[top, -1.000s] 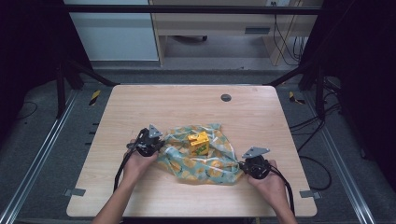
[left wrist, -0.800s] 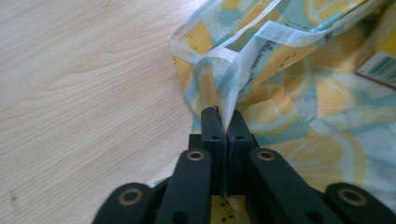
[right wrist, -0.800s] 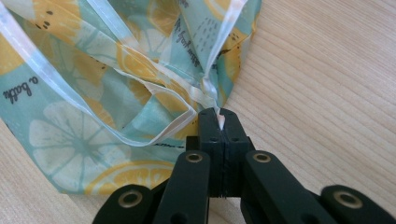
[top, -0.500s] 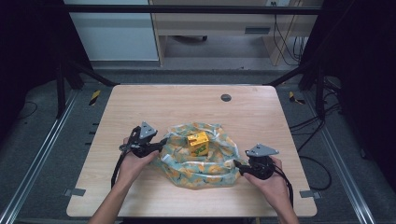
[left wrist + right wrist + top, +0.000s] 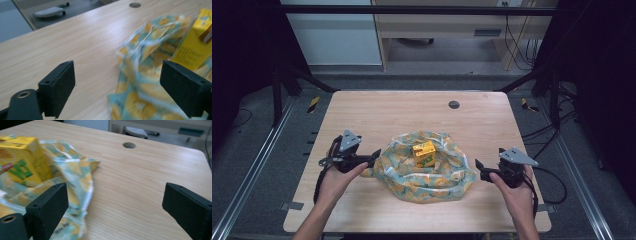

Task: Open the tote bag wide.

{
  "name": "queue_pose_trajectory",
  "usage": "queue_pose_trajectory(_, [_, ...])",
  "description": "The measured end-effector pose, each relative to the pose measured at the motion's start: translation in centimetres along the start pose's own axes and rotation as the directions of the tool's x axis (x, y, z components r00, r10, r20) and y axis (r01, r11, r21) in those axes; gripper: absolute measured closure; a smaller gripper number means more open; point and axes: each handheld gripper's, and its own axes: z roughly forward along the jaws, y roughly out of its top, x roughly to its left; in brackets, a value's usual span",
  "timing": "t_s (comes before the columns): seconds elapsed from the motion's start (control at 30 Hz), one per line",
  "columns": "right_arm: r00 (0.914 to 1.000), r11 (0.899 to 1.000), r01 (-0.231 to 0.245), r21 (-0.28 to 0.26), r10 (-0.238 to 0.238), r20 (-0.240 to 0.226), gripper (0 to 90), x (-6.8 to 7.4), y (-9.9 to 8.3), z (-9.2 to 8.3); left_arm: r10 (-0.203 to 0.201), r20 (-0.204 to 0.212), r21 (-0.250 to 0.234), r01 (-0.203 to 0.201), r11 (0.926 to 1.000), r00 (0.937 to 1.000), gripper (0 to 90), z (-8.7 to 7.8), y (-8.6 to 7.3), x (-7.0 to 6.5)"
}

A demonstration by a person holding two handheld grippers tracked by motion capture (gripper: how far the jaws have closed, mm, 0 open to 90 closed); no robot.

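High view: a crumpled cloth [image 5: 427, 170], soft, printed in pale teal and yellow, lies bunched in a ring at mid tabletop [image 5: 377, 110]. A small yellow carton [image 5: 424, 153], box-shaped, stands upright in its hollow. The left gripper [image 5: 373, 155] hangs just beside the cloth's left edge, the right gripper [image 5: 478, 166] just off its right edge; both have just been opening and grasp nothing. A round dark grommet [image 5: 454, 104] sits near the far edge.

Left gripper view: black matte jaws spread wide, blurred cloth folds [image 5: 150, 82] ahead, none pinched.

Right gripper view: jaws parted over bare wood grain; cloth [image 5: 72, 182] and carton [image 5: 22, 160] to one side.
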Motion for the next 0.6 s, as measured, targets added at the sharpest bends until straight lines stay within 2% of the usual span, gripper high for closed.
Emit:
queue_pose_trajectory(0.03, [0.9995, 1.000, -0.017, -0.003, 0.017, 0.028, 6.4, -1.0, -0.6, 0.0, -0.002, -0.015, 0.015, 0.002, 0.9999, 0.9999, 10.6, -0.7, -1.1, 0.7])
queue_pose_trajectory(0.17, [0.9973, 0.999, -0.046, 0.029, 0.044, 0.059, 7.5, -2.2, -1.6, 0.4, -0.032, -0.021, 0.050, 0.033, 0.9982, 0.9993, 8.8, -2.1, -3.4, 1.9])
queue_pose_trajectory(0.23, [0.9965, 0.997, -0.042, 0.068, 0.037, 0.074, 9.3, -2.4, -2.1, 0.6, -0.041, -0.028, 0.075, 0.043, 0.9962, 0.9987, 8.4, -2.5, -4.7, 2.2])
queue_pose_trajectory(0.37, [0.9958, 0.990, -0.026, 0.136, 0.013, 0.091, 14.3, -2.7, -3.2, 1.4, -0.088, -0.045, 0.089, 0.091, 0.9918, 0.9952, 8.3, -2.6, -7.4, 2.4])
queue_pose_trajectory(0.47, [0.9953, 0.983, 0.001, 0.184, -0.019, 0.095, 14.9, -2.8, -3.8, 1.8, -0.075, -0.047, 0.128, 0.080, 0.9885, 0.9961, 8.3, -2.4, -8.4, 2.5])
queue_pose_trajectory(0.6, [0.9945, 0.979, 0.002, 0.203, -0.023, 0.102, 14.9, -3.1, -4.3, 1.8, -0.089, -0.061, 0.137, 0.097, 0.9858, 0.9941, 8.2, -2.2, -8.9, 3.0])
